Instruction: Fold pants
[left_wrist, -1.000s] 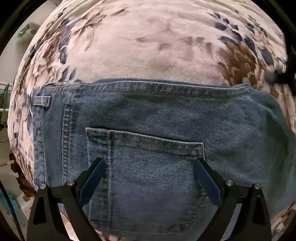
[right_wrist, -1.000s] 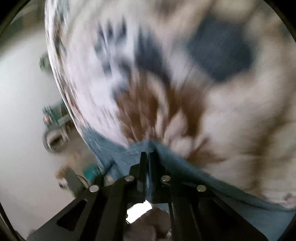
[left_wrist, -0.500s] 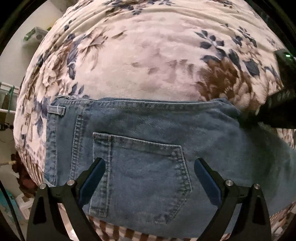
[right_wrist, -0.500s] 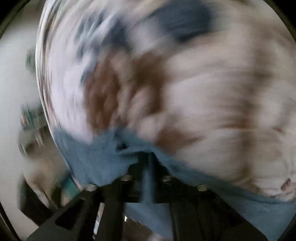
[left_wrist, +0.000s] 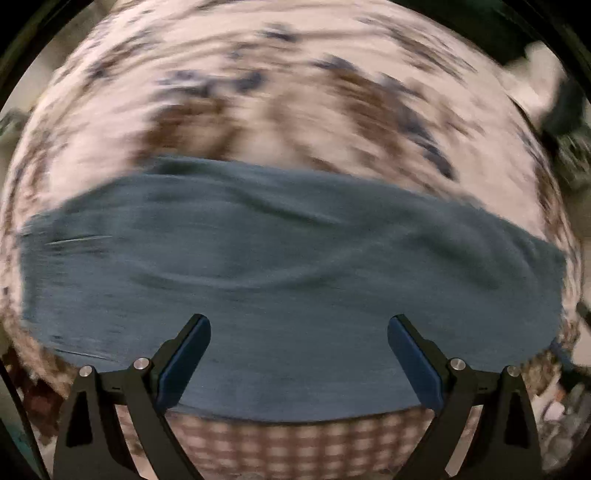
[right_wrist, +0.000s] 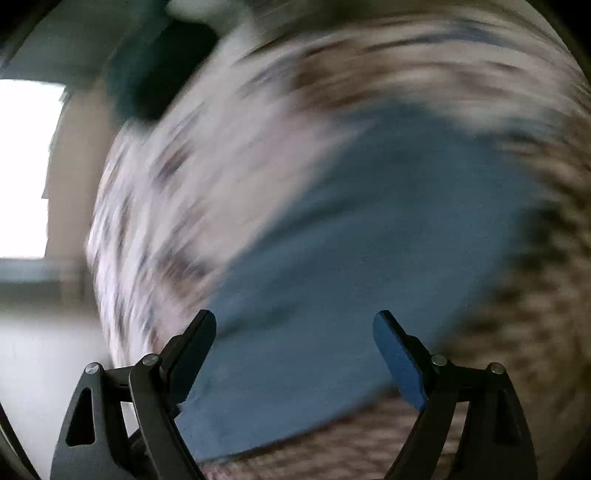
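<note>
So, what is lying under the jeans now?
The jeans lie on a floral blanket, which shows beyond them. A checked cloth shows at their near edge. The jeans hide whatever lies directly beneath, and the pictures are blurred.

Bed (left_wrist: 295, 110) covered by floral blanket, pink-white with brown and navy blooms. Blue denim pants (left_wrist: 295, 277) lie flat across it. Both views blurred.

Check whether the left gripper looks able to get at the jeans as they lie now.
Probably yes. The left gripper is open, the jeans lie spread on the floral blanket right ahead of its fingers, and nothing shows between them, though the frame is blurred.
</note>
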